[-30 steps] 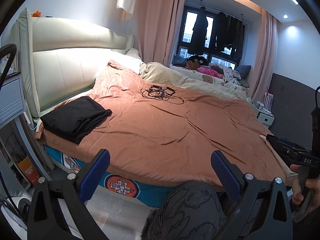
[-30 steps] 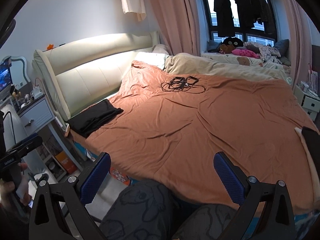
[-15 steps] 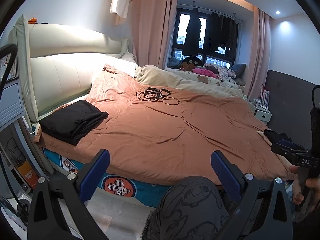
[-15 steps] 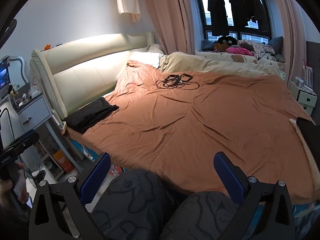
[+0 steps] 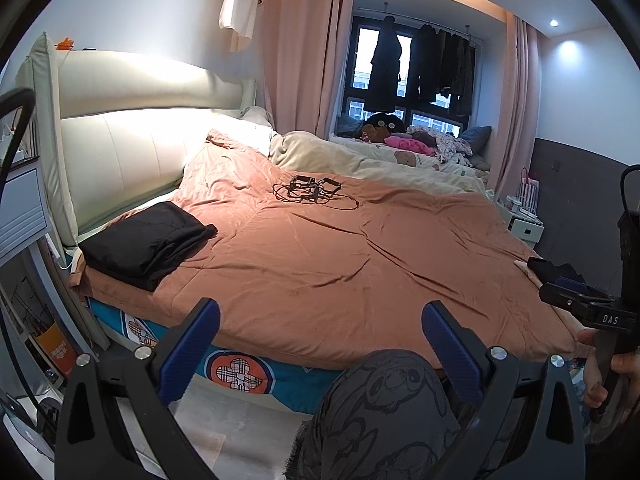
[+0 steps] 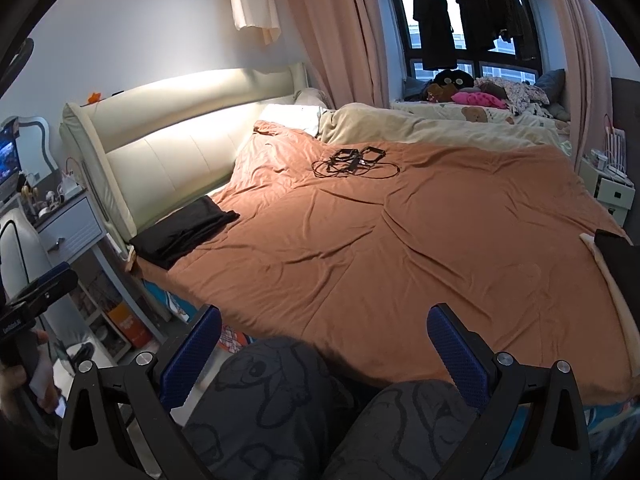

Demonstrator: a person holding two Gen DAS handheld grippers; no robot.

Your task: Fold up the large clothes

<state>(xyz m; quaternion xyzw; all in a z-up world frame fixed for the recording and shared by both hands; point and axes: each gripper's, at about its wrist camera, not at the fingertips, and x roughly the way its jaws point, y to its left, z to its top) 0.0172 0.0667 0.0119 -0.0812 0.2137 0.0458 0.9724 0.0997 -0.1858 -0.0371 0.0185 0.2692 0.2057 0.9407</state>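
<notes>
Both grippers, left (image 5: 320,344) and right (image 6: 324,344), hold their fingers wide and empty above the bed (image 5: 320,264); folded black cloth (image 5: 146,240) lies at nine o'clock.

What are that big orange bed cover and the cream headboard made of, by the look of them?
Orange bed cover: soft woven fabric, matte with a faint sheen; it lies in shallow creases. Possibly brushed cotton or microfiber.
Cream headboard: smooth padded upholstery, probably leather or faux leather; stitched panels glare under the light.

Left tongs (image 5: 320,340) gape above a knee (image 5: 384,400); folded black garment (image 5: 146,242) lies on the orange bedspread (image 5: 340,256).
</notes>
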